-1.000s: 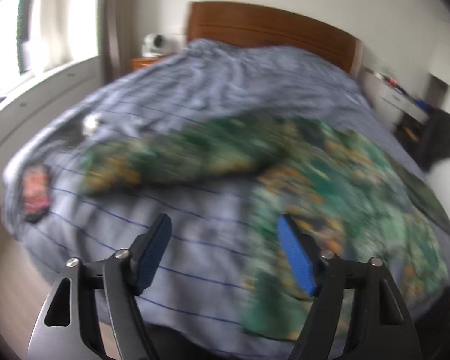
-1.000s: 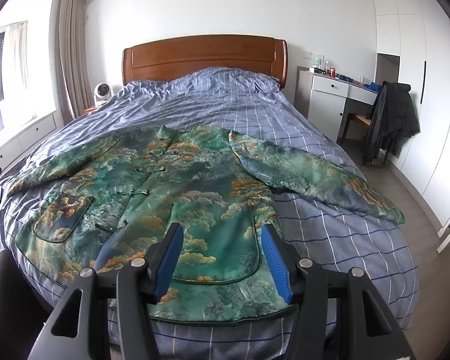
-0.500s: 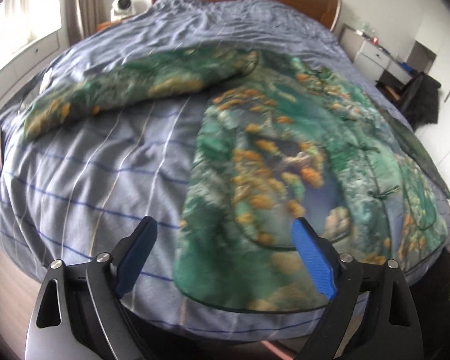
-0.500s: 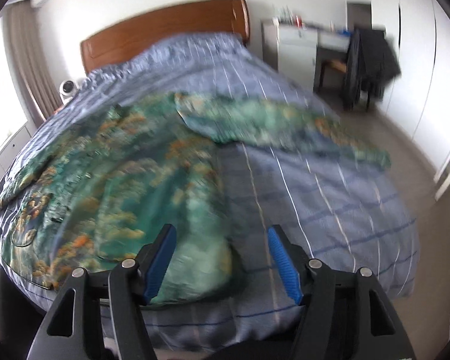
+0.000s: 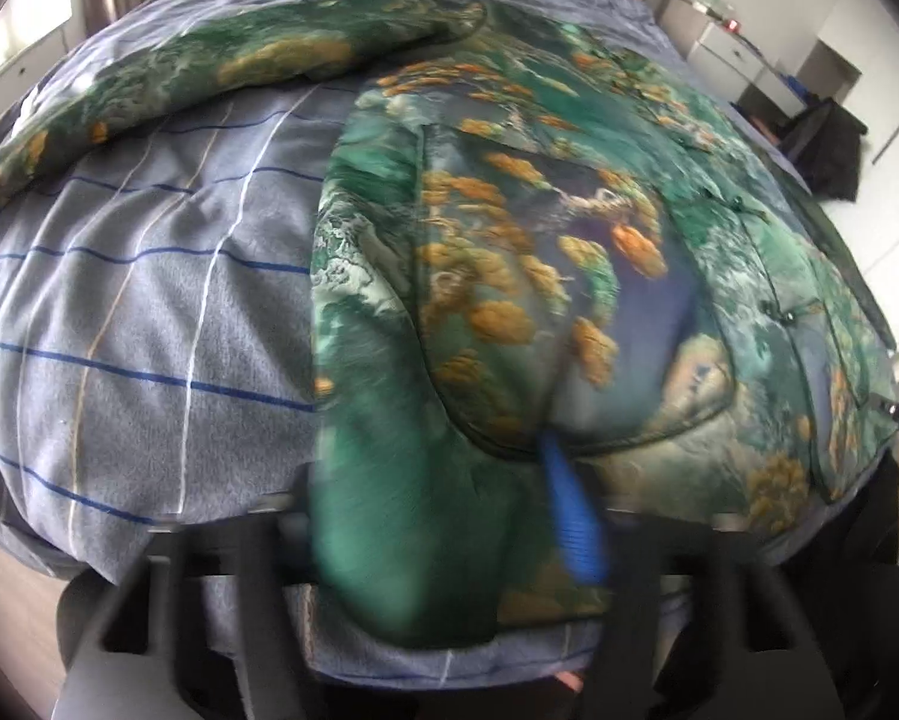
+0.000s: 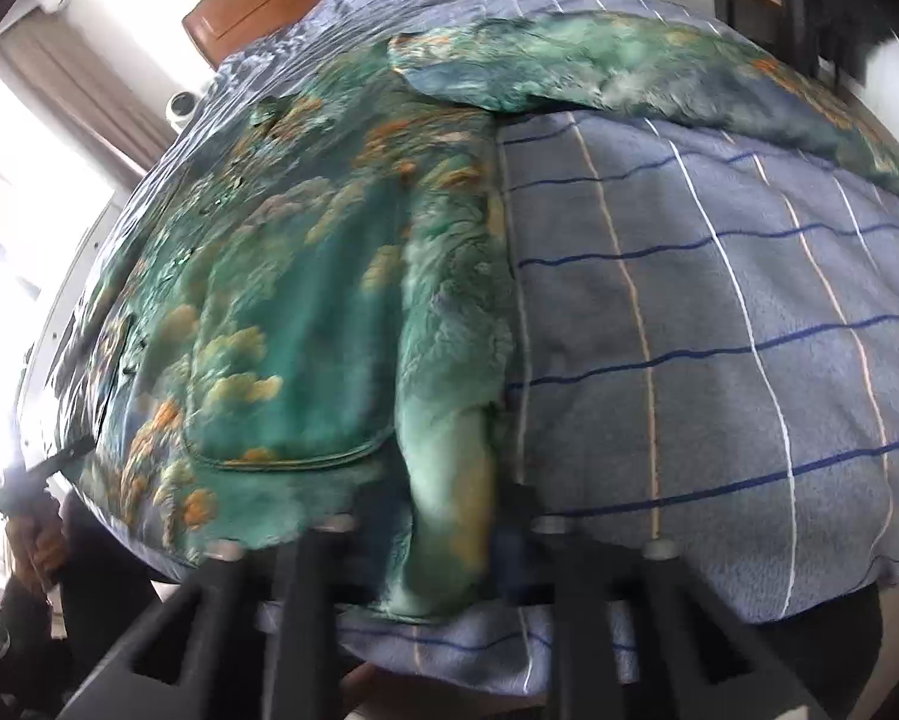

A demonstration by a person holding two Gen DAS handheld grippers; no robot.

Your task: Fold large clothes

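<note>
A large green jacket (image 5: 539,240) with orange cloud patterns lies spread flat on a blue checked bed cover (image 5: 149,312). Its sleeves (image 5: 239,66) reach out to the sides. My left gripper (image 5: 437,516) is down at the jacket's near left hem corner. Its jaws are closing, with a bulge of green cloth squeezed against the blue pad (image 5: 569,516). In the right wrist view the jacket (image 6: 305,276) fills the left half and the bed cover (image 6: 689,300) the right. My right gripper (image 6: 449,516) is closing on a narrow pinched fold at the near right hem corner.
A wooden headboard (image 6: 251,6) stands at the far end of the bed, with a window (image 6: 5,180) to the left. White drawers (image 5: 725,54) and a dark garment on a chair (image 5: 827,144) stand to the right. The bed's near edge drops away just below both grippers.
Both grippers sank from above the bed to the jacket's near hem and tilted downward. Their jaws, wide open before, have closed onto bunched cloth at the two corners.
</note>
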